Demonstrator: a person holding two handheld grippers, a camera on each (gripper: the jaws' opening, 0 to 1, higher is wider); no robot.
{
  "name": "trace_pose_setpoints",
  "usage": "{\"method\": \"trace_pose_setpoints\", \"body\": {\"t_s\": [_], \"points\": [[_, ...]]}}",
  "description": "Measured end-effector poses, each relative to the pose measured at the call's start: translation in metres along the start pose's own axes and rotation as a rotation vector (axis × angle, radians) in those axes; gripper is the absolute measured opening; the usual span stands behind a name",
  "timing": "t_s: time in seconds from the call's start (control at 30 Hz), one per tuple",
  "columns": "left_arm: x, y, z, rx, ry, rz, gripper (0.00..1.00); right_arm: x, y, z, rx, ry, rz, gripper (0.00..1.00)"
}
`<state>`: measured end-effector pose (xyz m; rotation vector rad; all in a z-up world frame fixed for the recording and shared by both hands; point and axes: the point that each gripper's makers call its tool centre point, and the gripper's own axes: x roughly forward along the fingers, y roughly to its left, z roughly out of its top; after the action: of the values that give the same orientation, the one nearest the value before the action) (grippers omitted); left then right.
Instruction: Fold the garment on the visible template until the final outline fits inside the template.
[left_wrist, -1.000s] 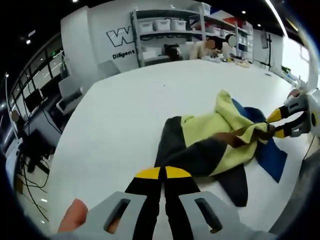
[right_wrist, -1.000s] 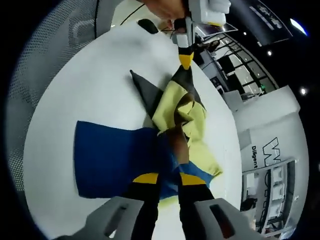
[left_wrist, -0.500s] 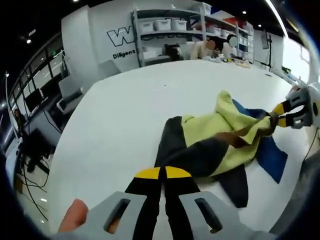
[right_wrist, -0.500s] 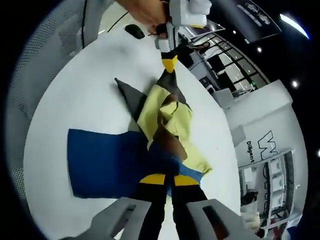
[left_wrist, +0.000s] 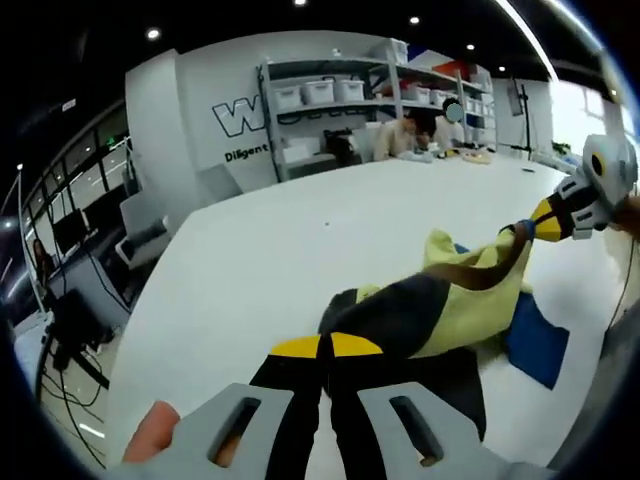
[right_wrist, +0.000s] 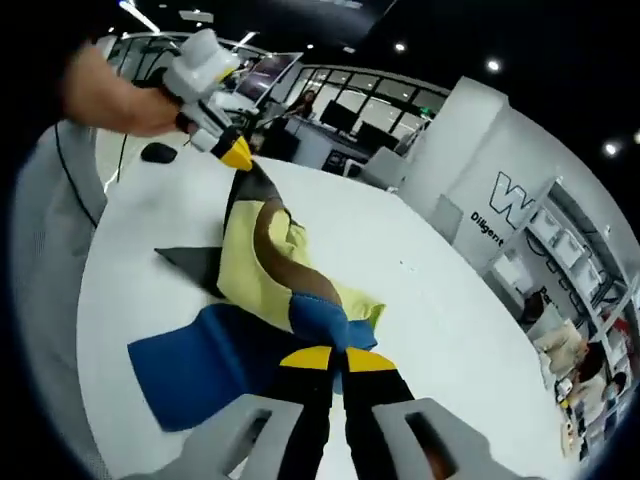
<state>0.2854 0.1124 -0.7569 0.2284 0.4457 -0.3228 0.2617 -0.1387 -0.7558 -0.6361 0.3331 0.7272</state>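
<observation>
The garment is yellow with black panels and a brown strip, and hangs stretched between both grippers above the white table. My left gripper is shut on its black end. My right gripper pinches the far end, raised at the right. In the right gripper view my right gripper is shut on a blue and brown edge of the garment. The left gripper, held by a hand, grips the black end at upper left. The blue template lies flat under the garment, partly covered.
The blue template reaches close to the table's near right edge. A small black object lies on the table beyond the left gripper. Shelves with white bins and seated people are past the table's far side.
Both grippers have risen, still shut on the garment. The cloth has come up off the table and now spans tauter between them, with the right gripper higher than before.
</observation>
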Motion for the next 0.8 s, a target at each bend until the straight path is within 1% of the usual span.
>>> {"method": "trace_pose_setpoints", "body": {"t_s": [0.1, 0.13, 0.17, 0.27, 0.37, 0.4, 0.47, 0.5, 0.57, 0.6, 0.63, 0.67, 0.7, 0.73, 0.77, 0.8], "points": [[-0.003, 0.002, 0.013, 0.001, -0.033, 0.001, 0.00, -0.006, -0.010, 0.018, 0.011, -0.035, -0.028, 0.00], [-0.004, 0.003, 0.017, 0.001, -0.044, 0.002, 0.00, -0.008, -0.013, 0.022, 0.013, -0.039, -0.040, 0.00], [-0.006, 0.003, 0.022, 0.005, -0.056, 0.004, 0.00, -0.010, -0.017, 0.024, 0.010, -0.040, -0.060, 0.00], [-0.009, 0.004, 0.029, 0.015, -0.076, 0.006, 0.00, -0.016, -0.024, 0.030, -0.006, -0.036, -0.082, 0.00], [-0.015, 0.000, 0.034, 0.017, -0.090, -0.002, 0.00, -0.022, -0.026, 0.032, -0.027, -0.038, -0.100, 0.00], [-0.018, -0.003, 0.037, 0.024, -0.099, -0.007, 0.00, -0.028, -0.027, 0.034, -0.040, -0.034, -0.114, 0.00], [-0.028, -0.007, 0.044, 0.036, -0.124, -0.013, 0.00, -0.033, -0.026, 0.036, -0.043, -0.039, -0.118, 0.00], [-0.033, -0.009, 0.047, 0.041, -0.136, -0.014, 0.00, -0.042, -0.024, 0.039, -0.051, -0.043, -0.128, 0.00], [-0.042, -0.010, 0.055, 0.061, -0.169, -0.014, 0.00, -0.052, -0.023, 0.043, -0.057, -0.051, -0.134, 0.00], [-0.044, -0.010, 0.056, 0.062, -0.170, -0.012, 0.00, -0.054, -0.023, 0.044, -0.059, -0.053, -0.133, 0.00], [-0.057, -0.011, 0.063, 0.071, -0.198, -0.011, 0.00, -0.064, -0.022, 0.051, -0.062, -0.070, -0.139, 0.00], [-0.060, -0.011, 0.064, 0.075, -0.204, -0.010, 0.00, -0.069, -0.021, 0.054, -0.066, -0.081, -0.138, 0.00], [-0.068, -0.010, 0.067, 0.084, -0.216, -0.005, 0.00, -0.079, -0.018, 0.061, -0.074, -0.099, -0.138, 0.00], [-0.077, -0.010, 0.070, 0.085, -0.228, -0.006, 0.00, -0.085, -0.016, 0.066, -0.083, -0.110, -0.139, 0.00], [-0.081, -0.010, 0.071, 0.081, -0.233, -0.007, 0.00, -0.093, -0.013, 0.072, -0.098, -0.124, -0.129, 0.00], [-0.091, -0.011, 0.075, 0.078, -0.251, -0.009, 0.00, -0.098, -0.012, 0.077, -0.109, -0.132, -0.127, 0.00]]}}
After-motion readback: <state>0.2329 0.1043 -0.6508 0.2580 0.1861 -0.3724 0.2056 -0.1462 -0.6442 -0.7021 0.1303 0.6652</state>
